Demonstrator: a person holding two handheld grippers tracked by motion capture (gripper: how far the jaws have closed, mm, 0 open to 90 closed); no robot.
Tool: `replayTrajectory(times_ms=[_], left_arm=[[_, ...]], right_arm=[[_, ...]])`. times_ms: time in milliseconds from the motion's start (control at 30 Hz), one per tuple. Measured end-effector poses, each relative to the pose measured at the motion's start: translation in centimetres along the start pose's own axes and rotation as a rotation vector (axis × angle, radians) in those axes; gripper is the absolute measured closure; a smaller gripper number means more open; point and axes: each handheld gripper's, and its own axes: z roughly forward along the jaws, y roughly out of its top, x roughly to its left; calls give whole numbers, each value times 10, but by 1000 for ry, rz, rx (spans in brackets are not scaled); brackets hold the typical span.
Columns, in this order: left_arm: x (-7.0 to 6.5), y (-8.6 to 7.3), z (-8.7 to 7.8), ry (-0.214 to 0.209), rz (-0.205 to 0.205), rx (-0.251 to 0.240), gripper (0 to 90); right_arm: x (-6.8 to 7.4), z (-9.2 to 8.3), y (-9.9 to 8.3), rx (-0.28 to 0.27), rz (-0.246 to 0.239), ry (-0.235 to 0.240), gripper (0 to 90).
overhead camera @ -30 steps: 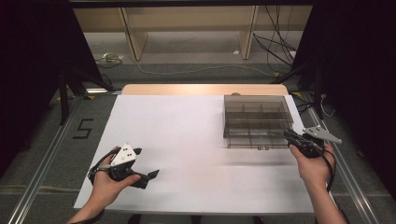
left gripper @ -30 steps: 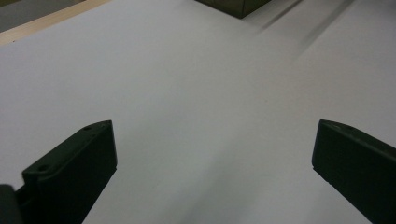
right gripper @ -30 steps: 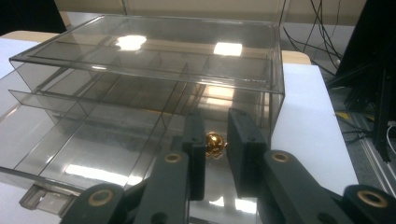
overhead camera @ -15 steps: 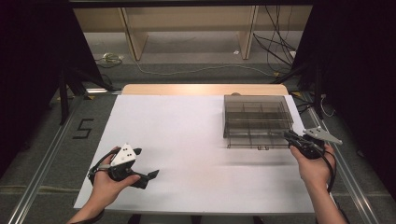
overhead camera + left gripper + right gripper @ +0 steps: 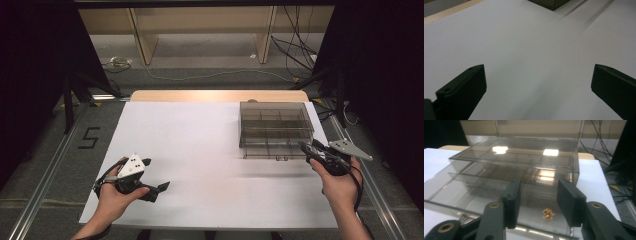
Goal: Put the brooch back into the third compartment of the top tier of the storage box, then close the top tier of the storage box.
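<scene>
White sheeting covers the table (image 5: 200,150), with dark curtains to both sides and cables on the floor beyond its far edge. My right gripper (image 5: 537,195) sits at the near edge of the clear box (image 5: 274,127), which stands at the far right of the table with its lid raised a little above the tray of compartments. Its jaws have just been opening: they now stand partly spread, and between them I see the box's front wall, with no pad pressing on it. A small gold piece (image 5: 547,214) lies inside the front compartment, just behind that wall and in line with the gap between my jaws. I judge that it has gone in and the drop-off is finished, so that the next thing is to draw the right hand (image 5: 340,187) back without catching the lid or nudging the box. My left gripper (image 5: 537,77) rests low over bare sheet at the near left, jaws spread wide with nothing between them, well apart from the box, whose corner shows at the top of its view. In the high view, both hands are where they were a second ago; the change is in the jaw gap.
</scene>
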Motion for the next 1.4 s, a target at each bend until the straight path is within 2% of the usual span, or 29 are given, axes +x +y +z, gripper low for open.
replayTrajectory(times_ms=[167, 367, 467, 933, 1233, 1300, 1400], left_arm=[[-1, -1, 0, -5, -9, -4, 0], [1, -2, -1, -8, -15, -6, 0], [2, -3, -1, -12, -22, -11, 0], [-1, -1, 0, -10, -3, -4, 0], [1, -1, -1, -7, -14, -9, 0], [2, -1, -1, -11, -14, -9, 0], [2, -2, 1, -15, -18, -7, 0]], right_arm=[[10, -5, -3, 10, -26, 58, 526], [21, -7, 0, 1, -68, 84, 668], [25, -7, 1, 5, -77, 101, 685], [22, -11, 1, 6, -78, 83, 673], [17, -12, 2, 3, -69, 77, 663], [17, -11, 1, 7, -70, 87, 700], [19, -11, 2, 15, -74, 101, 824]])
